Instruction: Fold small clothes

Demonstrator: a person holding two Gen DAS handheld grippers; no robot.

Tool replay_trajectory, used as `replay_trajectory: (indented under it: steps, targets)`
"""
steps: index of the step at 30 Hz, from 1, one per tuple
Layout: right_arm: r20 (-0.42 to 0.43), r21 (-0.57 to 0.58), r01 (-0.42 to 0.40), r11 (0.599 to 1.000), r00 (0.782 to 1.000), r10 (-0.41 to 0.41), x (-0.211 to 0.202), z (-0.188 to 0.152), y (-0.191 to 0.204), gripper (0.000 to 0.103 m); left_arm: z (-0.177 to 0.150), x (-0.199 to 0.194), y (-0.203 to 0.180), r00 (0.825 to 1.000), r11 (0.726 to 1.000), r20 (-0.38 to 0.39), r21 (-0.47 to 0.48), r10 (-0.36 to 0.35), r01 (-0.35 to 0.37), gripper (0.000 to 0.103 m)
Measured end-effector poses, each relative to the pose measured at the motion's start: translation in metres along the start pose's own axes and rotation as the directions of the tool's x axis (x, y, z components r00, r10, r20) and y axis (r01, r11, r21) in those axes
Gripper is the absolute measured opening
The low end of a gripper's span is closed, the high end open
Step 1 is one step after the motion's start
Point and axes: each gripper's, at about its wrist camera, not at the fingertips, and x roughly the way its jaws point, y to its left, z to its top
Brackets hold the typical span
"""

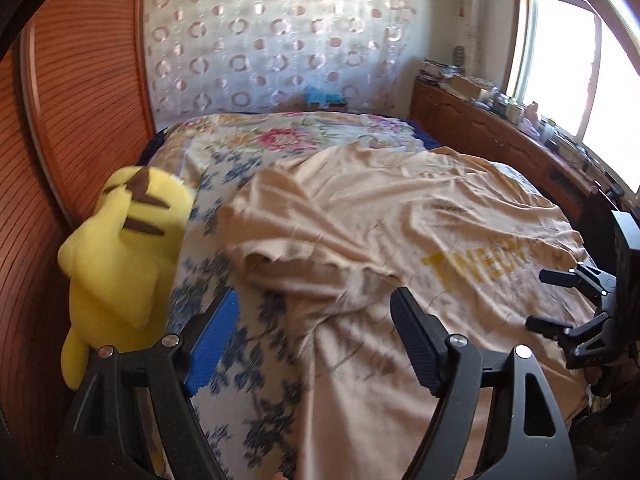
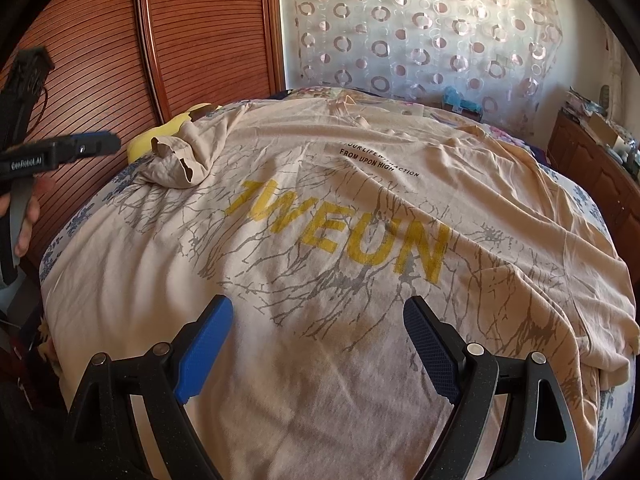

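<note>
A beige T-shirt (image 2: 320, 240) with yellow letters and a grey crack print lies spread on the bed, wrinkled; its left sleeve (image 2: 176, 160) is bunched up. It also shows in the left wrist view (image 1: 400, 220). My left gripper (image 1: 316, 308) is open and empty, hovering over the shirt's left edge near the sleeve (image 1: 272, 264). My right gripper (image 2: 318, 320) is open and empty above the shirt's lower middle. The right gripper also shows in the left wrist view (image 1: 548, 300), and the left gripper in the right wrist view (image 2: 80, 148).
The bed has a floral sheet (image 1: 248, 360). A yellow plush toy (image 1: 120, 248) sits at the bed's left edge against the wooden wardrobe (image 1: 80, 100). A wooden cabinet (image 1: 500, 132) with clutter runs along the right under the window. A patterned curtain (image 2: 420, 28) hangs behind.
</note>
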Motion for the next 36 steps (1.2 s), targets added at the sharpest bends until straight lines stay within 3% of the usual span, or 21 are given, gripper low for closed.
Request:
replay_trajectory:
  steps: [4, 7, 9, 13, 17, 20, 25, 28, 36]
  targets:
    - [-0.002, -0.026, -0.013, 1.0, 1.0, 0.013, -0.002, 0.002, 0.003, 0.088, -0.02, -0.01, 0.012, 1.0, 0.998, 0.012, -0.059, 0.016, -0.016, 0.079]
    - [-0.004, -0.047, -0.052, 0.998, 0.999, 0.051, -0.004, 0.012, 0.006, 0.08, -0.031, -0.015, 0.012, 0.999, 0.997, 0.02, -0.071, 0.027, -0.025, 0.079]
    - [0.019, -0.078, -0.062, 0.995, 0.998, 0.063, -0.008, 0.024, 0.013, 0.075, -0.036, -0.018, 0.011, 0.999, 0.997, 0.024, -0.066, 0.041, -0.04, 0.079]
    - [0.087, -0.182, -0.084, 0.98, 0.991, 0.101, -0.009, 0.058, 0.036, 0.074, -0.042, -0.025, 0.01, 0.997, 0.996, 0.054, -0.078, 0.052, -0.048, 0.079]
    - [0.101, -0.27, -0.124, 0.955, 0.982, 0.156, 0.013, 0.094, 0.063, 0.057, -0.045, -0.037, 0.016, 0.994, 0.993, 0.097, -0.107, 0.058, -0.048, 0.079]
    - [0.08, -0.311, -0.159, 0.937, 0.978, 0.193, 0.041, 0.118, 0.085, 0.049, -0.046, -0.043, 0.02, 0.991, 0.991, 0.114, -0.119, 0.072, -0.059, 0.079]
    - [0.002, -0.308, -0.246, 0.919, 0.966, 0.259, 0.092, 0.15, 0.11, 0.049, -0.049, -0.046, 0.028, 0.989, 0.987, 0.112, -0.134, 0.099, -0.084, 0.079]
    - [-0.057, -0.332, -0.258, 0.907, 0.966, 0.253, 0.122, 0.158, 0.122, 0.04, -0.054, -0.045, 0.033, 0.989, 0.986, 0.103, -0.138, 0.109, -0.094, 0.079]
    - [-0.097, -0.399, -0.25, 0.882, 0.968, 0.23, 0.156, 0.174, 0.158, 0.039, -0.062, -0.047, 0.042, 0.988, 0.984, 0.102, -0.153, 0.112, -0.096, 0.079]
